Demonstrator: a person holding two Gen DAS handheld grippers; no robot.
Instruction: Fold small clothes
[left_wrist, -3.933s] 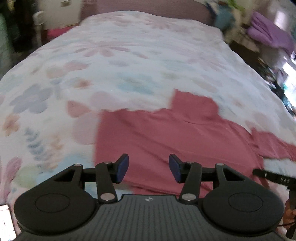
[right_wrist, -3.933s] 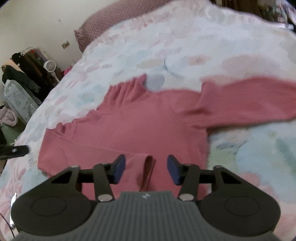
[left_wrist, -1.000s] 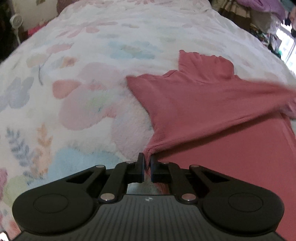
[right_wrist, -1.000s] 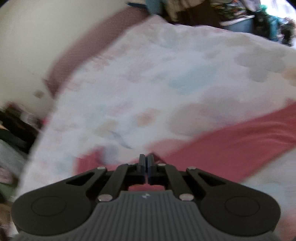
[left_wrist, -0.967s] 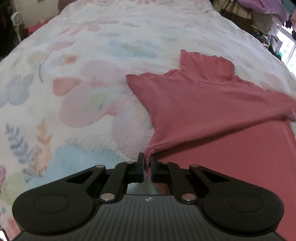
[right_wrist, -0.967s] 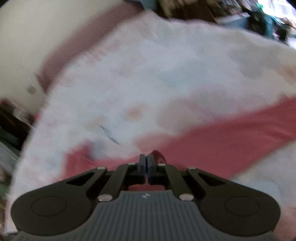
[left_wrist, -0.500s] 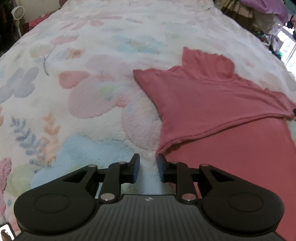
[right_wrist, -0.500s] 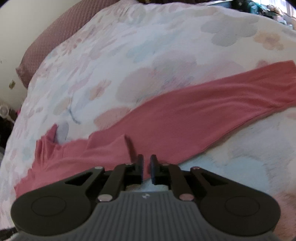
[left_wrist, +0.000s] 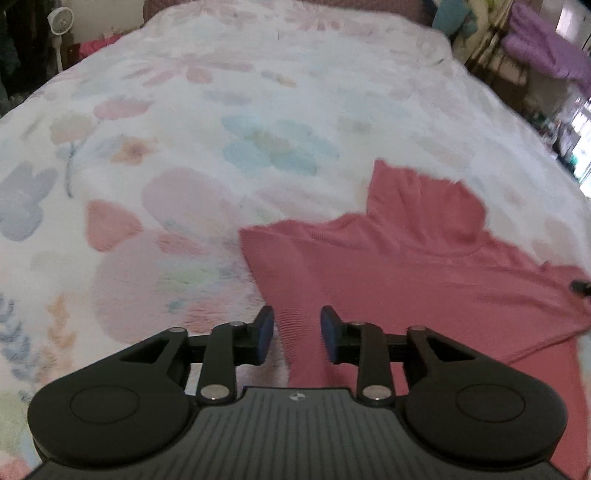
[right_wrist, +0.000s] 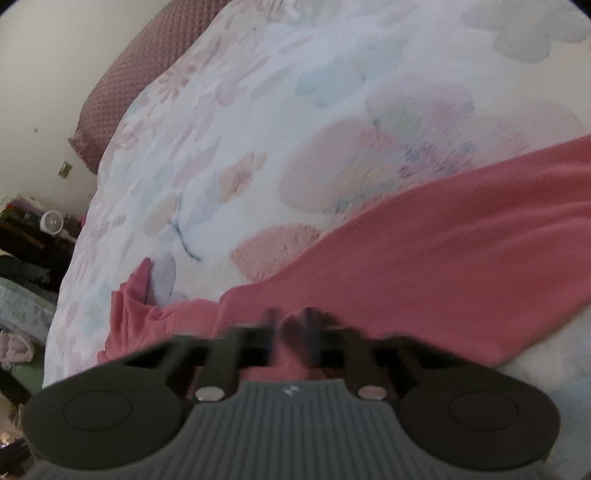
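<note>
1. The pink top (left_wrist: 424, 280) lies flat on the bed (left_wrist: 221, 110), its collar ahead of the left fingers (left_wrist: 265, 334).
2. The left gripper (left_wrist: 297, 334) stands open and empty, with a folded edge of the top running between its fingers.
3. The right gripper (right_wrist: 291, 325) is blurred; its fingers look parted over the top, gripping nothing.
4. One sleeve seems folded across the body; the other sleeve (right_wrist: 461, 236) lies stretched out, so most folding remains.

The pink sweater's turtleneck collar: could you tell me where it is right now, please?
In the left wrist view the collar lies flat on the floral blanket, up and right of the open left gripper, pointing toward the head of the bed.
</note>
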